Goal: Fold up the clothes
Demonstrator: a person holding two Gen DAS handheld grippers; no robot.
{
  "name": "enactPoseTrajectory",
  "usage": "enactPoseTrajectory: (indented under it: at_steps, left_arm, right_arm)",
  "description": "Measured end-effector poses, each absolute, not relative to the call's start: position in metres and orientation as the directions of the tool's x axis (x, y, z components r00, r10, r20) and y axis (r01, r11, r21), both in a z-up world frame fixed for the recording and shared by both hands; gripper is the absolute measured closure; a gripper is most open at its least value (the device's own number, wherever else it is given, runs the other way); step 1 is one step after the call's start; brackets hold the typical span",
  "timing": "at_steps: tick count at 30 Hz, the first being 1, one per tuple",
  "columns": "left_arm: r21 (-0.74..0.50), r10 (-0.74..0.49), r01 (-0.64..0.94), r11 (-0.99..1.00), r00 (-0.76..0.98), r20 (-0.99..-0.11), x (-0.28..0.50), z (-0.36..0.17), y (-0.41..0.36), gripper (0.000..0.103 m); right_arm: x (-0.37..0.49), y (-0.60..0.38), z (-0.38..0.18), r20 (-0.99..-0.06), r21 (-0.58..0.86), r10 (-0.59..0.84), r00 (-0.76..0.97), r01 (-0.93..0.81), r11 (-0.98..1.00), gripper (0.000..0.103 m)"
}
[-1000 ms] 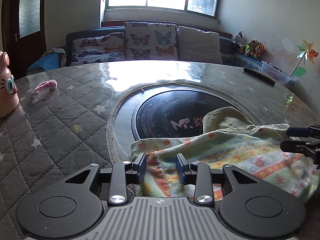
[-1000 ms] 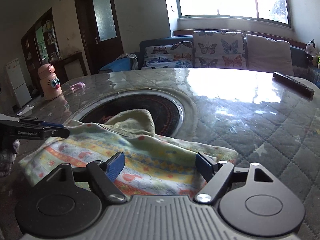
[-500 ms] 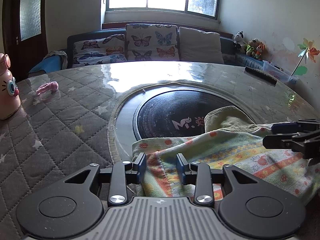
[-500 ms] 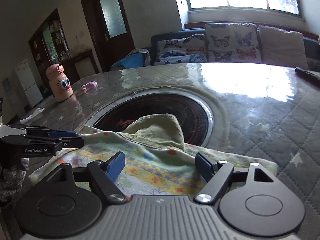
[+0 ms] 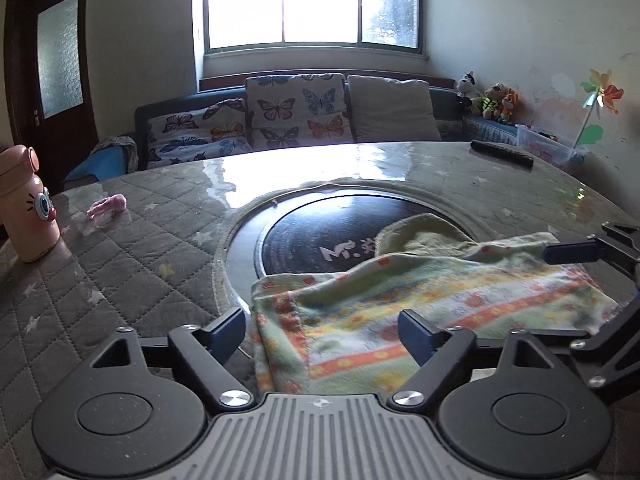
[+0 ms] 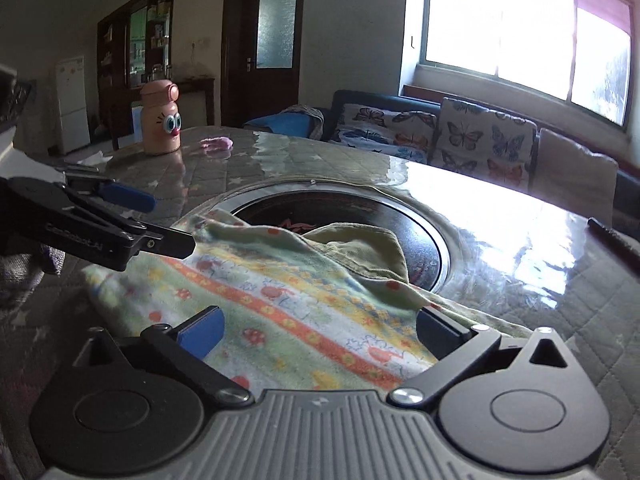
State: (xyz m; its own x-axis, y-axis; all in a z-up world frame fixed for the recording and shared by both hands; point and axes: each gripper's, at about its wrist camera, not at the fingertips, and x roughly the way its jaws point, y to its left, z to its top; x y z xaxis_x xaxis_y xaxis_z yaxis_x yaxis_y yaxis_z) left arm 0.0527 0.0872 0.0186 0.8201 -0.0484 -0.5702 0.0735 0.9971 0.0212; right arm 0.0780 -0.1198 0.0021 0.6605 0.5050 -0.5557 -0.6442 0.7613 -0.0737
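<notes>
A folded green-and-yellow garment [image 5: 440,292] with orange stripes lies on the quilted table, its far part over the black round inset. My left gripper [image 5: 322,330] sits at its near left corner. Its jaws are opening, and the cloth lies loose between the fingers with no pad pressing on it. My right gripper [image 6: 320,328] hangs over the garment's [image 6: 288,292] other end. Its jaws are also opening and stand wide over the fabric. Each gripper shows in the other's view: the right gripper [image 5: 580,276] at the right edge, the left gripper [image 6: 160,220] at the left.
A pink bottle with a cartoon face [image 5: 26,208] [image 6: 161,118] and a small pink item [image 5: 107,205] [image 6: 217,143] sit far left. A dark remote [image 5: 502,153] [image 6: 612,240] lies at the far right. A sofa with butterfly cushions [image 5: 296,114] stands beyond the table.
Both grippers' jaws have spread wide, and the left one has let go of the garment's edge. The right gripper has rolled and come closer to the left one.
</notes>
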Motion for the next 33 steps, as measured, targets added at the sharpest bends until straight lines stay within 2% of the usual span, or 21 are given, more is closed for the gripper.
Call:
enactPoseTrajectory:
  at_steps: [9, 12, 17, 23, 33]
  left_arm:
    - [0.094, -0.023, 0.094, 0.991, 0.816, -0.578, 0.037, 0.002, 0.071, 0.011]
    - [0.080, -0.021, 0.082, 0.993, 0.818, -0.575, 0.034, 0.001, 0.076, 0.007]
    - [0.066, -0.019, 0.070, 0.995, 0.817, -0.576, 0.033, -0.002, 0.079, 0.005]
    - [0.042, -0.021, 0.055, 0.998, 0.815, -0.579, 0.033, -0.005, 0.083, 0.002]
    - [-0.003, -0.038, 0.044, 0.999, 0.807, -0.589, 0.035, -0.007, 0.089, 0.000]
  right_arm:
    - [0.058, -0.120, -0.004, -0.557, -0.142, 0.479, 0.678, -0.646, 0.750, 0.000]
    - [0.059, -0.124, 0.002, -0.548, -0.141, 0.475, 0.688, -0.636, 0.759, 0.000]
    - [0.078, -0.131, 0.014, -0.520, -0.132, 0.428, 0.739, -0.565, 0.815, 0.000]
    - [0.093, -0.124, -0.001, -0.564, -0.157, 0.394, 0.726, -0.562, 0.812, 0.000]
    - [0.071, -0.134, 0.000, -0.563, -0.205, 0.389, 0.730, -0.578, 0.790, 0.000]
